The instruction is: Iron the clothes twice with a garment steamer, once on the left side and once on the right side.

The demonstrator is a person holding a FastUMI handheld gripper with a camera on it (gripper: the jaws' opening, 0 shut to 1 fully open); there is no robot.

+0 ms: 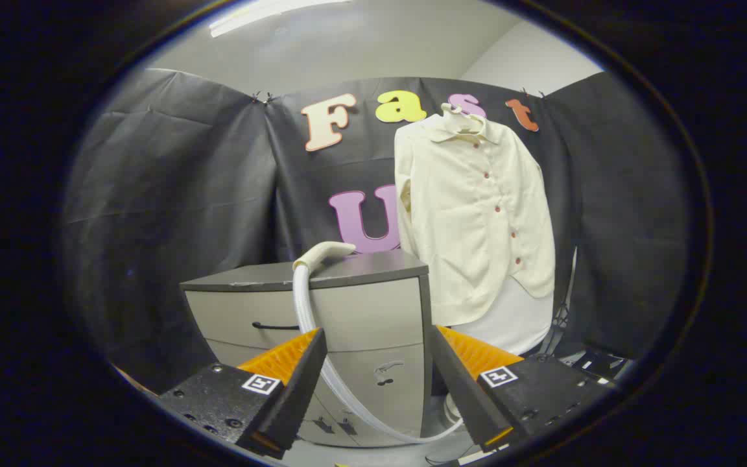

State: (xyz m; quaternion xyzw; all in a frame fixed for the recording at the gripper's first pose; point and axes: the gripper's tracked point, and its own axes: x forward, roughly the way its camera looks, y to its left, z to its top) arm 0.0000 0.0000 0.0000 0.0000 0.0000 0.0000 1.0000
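Black cloth walls close in a booth where a grey drawer cabinet (347, 305) stands with the steamer head (323, 253) lying on its top, its white hose (321, 350) looping down the front. Beside it a cream shirt (474, 214) hangs buttoned. Judging ahead, the trailing hose could snag the cabinet edge or drag the head off when lifted. Tongs (377, 383) are spread wide, gripping nothing, well short of the head.

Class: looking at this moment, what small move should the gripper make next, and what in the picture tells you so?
Probably move forward and up toward the steamer head lying on the cabinet. The gripper is open and holds nothing, the head lies beyond its fingers, and the shirt hangs beside the cabinet, not yet steamed.
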